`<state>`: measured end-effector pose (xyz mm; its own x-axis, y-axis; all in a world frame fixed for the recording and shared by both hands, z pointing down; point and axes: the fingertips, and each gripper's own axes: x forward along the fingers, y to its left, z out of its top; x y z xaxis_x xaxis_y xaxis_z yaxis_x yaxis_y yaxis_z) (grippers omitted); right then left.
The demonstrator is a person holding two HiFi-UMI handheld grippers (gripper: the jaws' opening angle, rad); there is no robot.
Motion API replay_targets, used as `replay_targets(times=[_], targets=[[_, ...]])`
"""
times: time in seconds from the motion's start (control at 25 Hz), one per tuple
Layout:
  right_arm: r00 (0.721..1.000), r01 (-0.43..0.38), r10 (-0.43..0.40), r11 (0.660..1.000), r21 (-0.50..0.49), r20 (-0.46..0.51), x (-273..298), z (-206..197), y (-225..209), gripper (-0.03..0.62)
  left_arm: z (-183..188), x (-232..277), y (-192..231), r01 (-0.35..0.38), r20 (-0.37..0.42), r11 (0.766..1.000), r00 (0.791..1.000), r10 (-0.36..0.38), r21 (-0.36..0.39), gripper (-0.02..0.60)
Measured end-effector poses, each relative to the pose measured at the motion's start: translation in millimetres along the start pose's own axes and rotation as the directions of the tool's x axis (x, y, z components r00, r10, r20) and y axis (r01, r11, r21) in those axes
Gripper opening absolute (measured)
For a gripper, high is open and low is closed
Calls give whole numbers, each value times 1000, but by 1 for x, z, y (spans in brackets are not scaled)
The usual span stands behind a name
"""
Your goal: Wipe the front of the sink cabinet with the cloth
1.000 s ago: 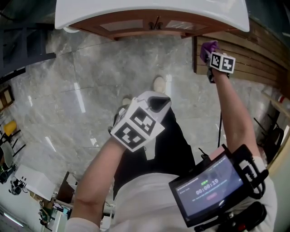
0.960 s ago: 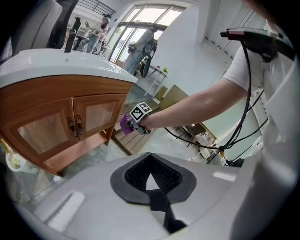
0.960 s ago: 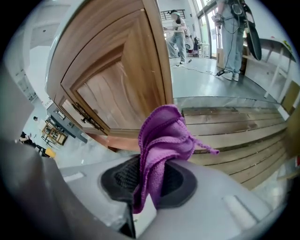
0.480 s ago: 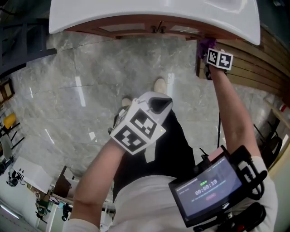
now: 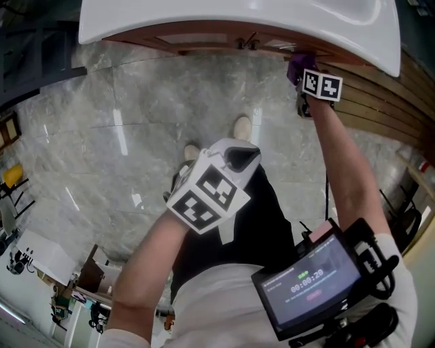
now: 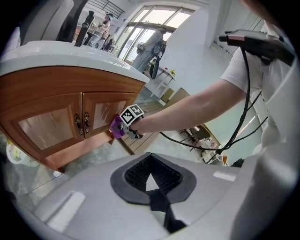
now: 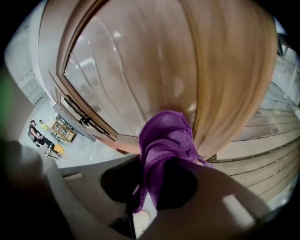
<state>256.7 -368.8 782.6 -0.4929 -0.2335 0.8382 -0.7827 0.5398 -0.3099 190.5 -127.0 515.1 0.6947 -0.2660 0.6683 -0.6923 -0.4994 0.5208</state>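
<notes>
The purple cloth (image 7: 164, 140) is bunched in my right gripper (image 7: 161, 176), which is shut on it and presses it against the wooden sink cabinet (image 7: 154, 61) near the right door's outer edge. In the head view the cloth (image 5: 296, 66) and right gripper (image 5: 299, 76) sit just under the white sink top (image 5: 238, 13), at the cabinet's (image 5: 204, 37) right end. My left gripper (image 5: 234, 155) is held back over my legs, away from the cabinet. Its jaws (image 6: 151, 180) are shut with nothing between them. From there the cloth (image 6: 116, 126) shows against the cabinet (image 6: 47, 126).
A slatted wooden wall panel (image 5: 380, 102) stands right of the cabinet. Grey marble floor (image 5: 102, 136) lies below, with my shoes (image 5: 240, 127) on it. Two metal handles (image 6: 80, 124) sit where the cabinet doors meet. A small screen (image 5: 312, 282) hangs at my chest.
My right gripper has moved the cloth up and a little left along the cabinet's right end, closer under the sink top. The left gripper has stayed where it was.
</notes>
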Motion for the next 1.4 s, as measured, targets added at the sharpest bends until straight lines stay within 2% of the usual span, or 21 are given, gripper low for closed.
replay_targets(times=[0.48, 0.96, 1.4], targets=[[999, -37, 37, 998, -46, -17, 19, 8, 59, 81, -12, -29, 7, -33, 32, 999, 999, 34, -36, 6], [996, -87, 85, 991, -97, -23, 45, 8, 128, 81, -40, -56, 18, -55, 71, 996, 996, 61, -73, 7], [996, -84, 84, 995, -56, -13, 70, 2, 174, 81, -82, -85, 36, -80, 90, 988, 992, 93, -135, 8]])
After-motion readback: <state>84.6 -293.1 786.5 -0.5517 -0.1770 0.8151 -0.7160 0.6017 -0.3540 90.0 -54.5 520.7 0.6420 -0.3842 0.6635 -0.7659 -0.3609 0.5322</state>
